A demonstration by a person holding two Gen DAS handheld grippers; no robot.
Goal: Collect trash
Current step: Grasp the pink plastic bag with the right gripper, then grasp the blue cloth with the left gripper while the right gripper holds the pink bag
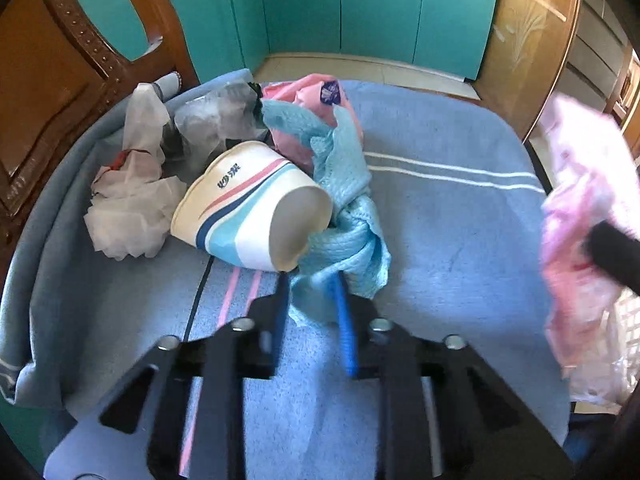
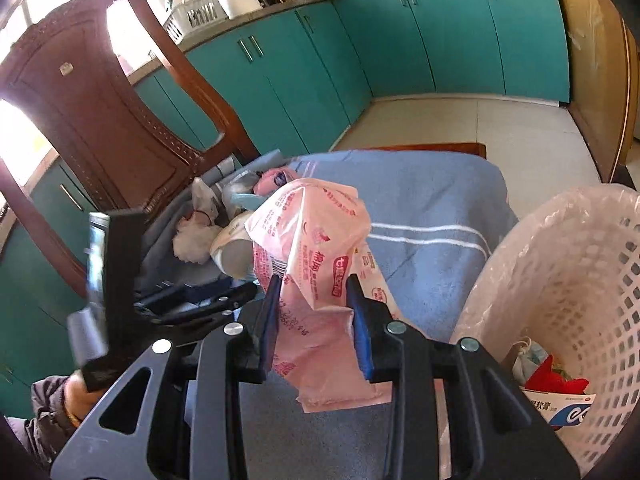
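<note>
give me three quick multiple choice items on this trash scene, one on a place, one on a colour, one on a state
1. Where is the white basket?
A. right of the blue-covered table
B. on the chair
C. on the counter

2. What colour is the cloth beside the paper cup?
A. red
B. light blue
C. black

3. How is the paper cup lying?
A. upright
B. crushed flat
C. tipped on its side

Answers: 1 A, the basket stands off the table's right edge in the right wrist view; 2 B, the knotted cloth is light blue; 3 C, its base faces the left wrist camera.
</note>
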